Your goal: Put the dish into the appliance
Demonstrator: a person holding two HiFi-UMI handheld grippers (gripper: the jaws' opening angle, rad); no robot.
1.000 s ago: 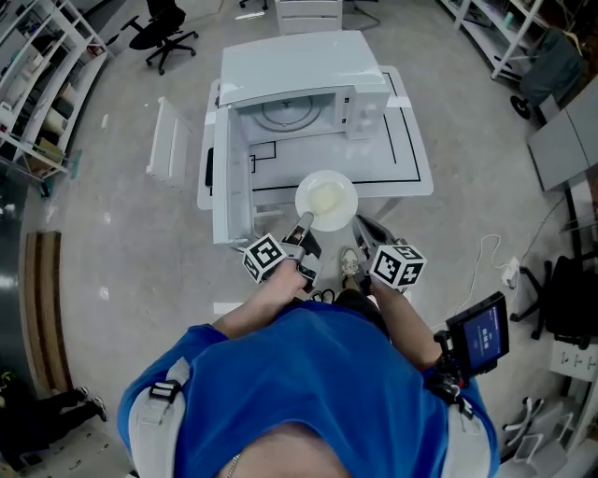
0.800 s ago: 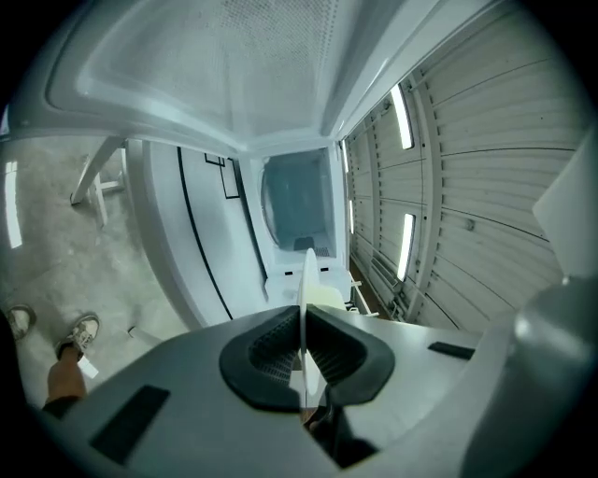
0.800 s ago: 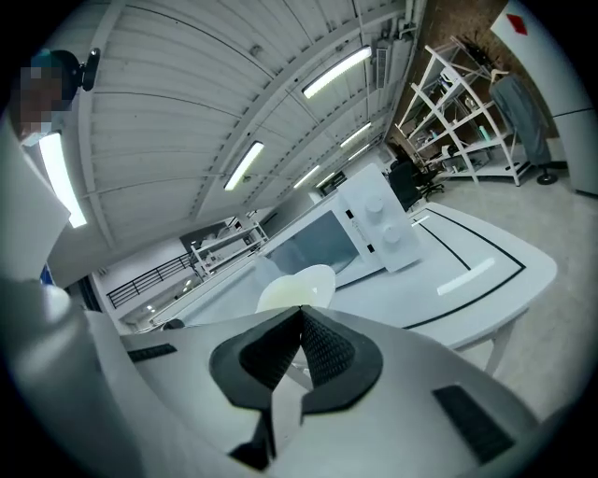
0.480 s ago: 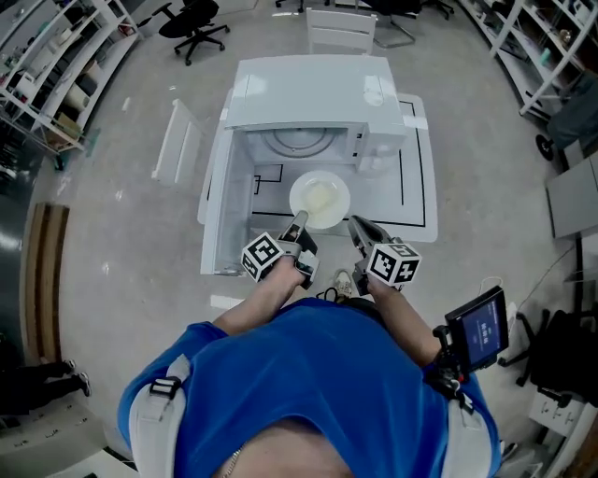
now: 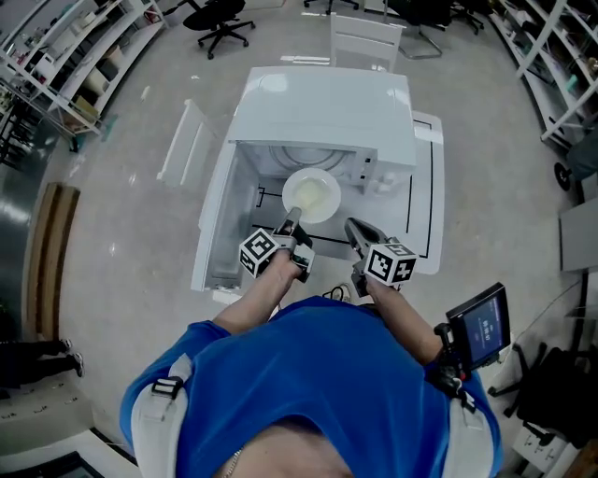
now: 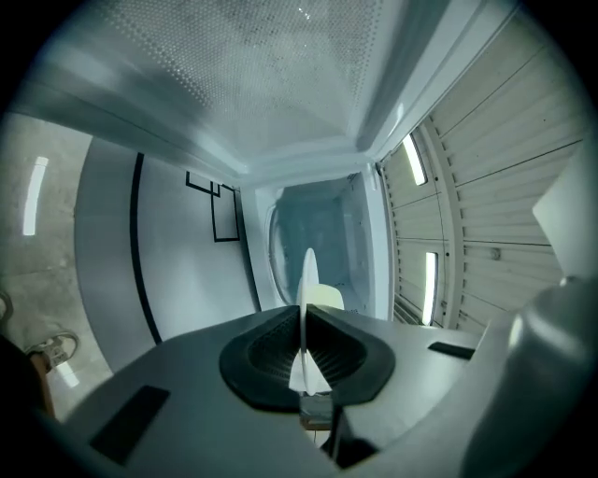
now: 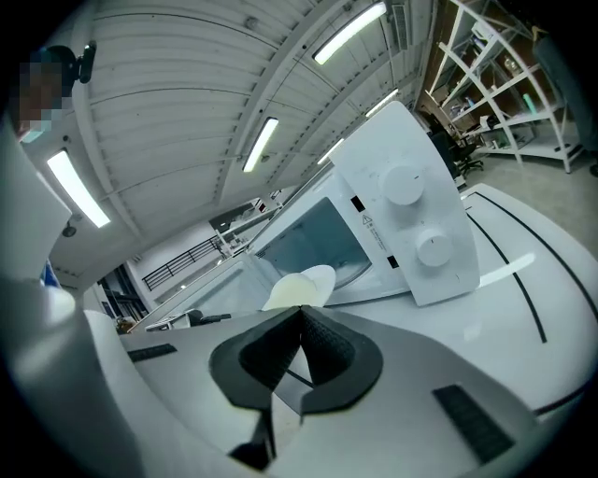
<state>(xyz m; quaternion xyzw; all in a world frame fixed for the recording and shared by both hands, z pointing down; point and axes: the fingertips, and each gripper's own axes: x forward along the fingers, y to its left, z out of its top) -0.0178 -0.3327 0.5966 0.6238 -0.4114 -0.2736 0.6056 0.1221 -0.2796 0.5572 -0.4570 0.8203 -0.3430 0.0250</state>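
Between left gripper pads — dish.

White table, microwave standing on it

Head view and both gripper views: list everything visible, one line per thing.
microwave: one, white, door open, on the table
table: one, white with black lines, mid-floor
dish: one, white with pale yellow inside, at the microwave's mouth
knobs: two, white, on the microwave's front panel
office chairs: at least two, black, far edge of the head view
shelving racks: several, white, both upper corners
screen device: one, black with blue display, at the person's right side
person: one, blue top, bottom of the head view
left tool: one, shut on the dish's rim
right tool: one, shut, empty, right of the dish
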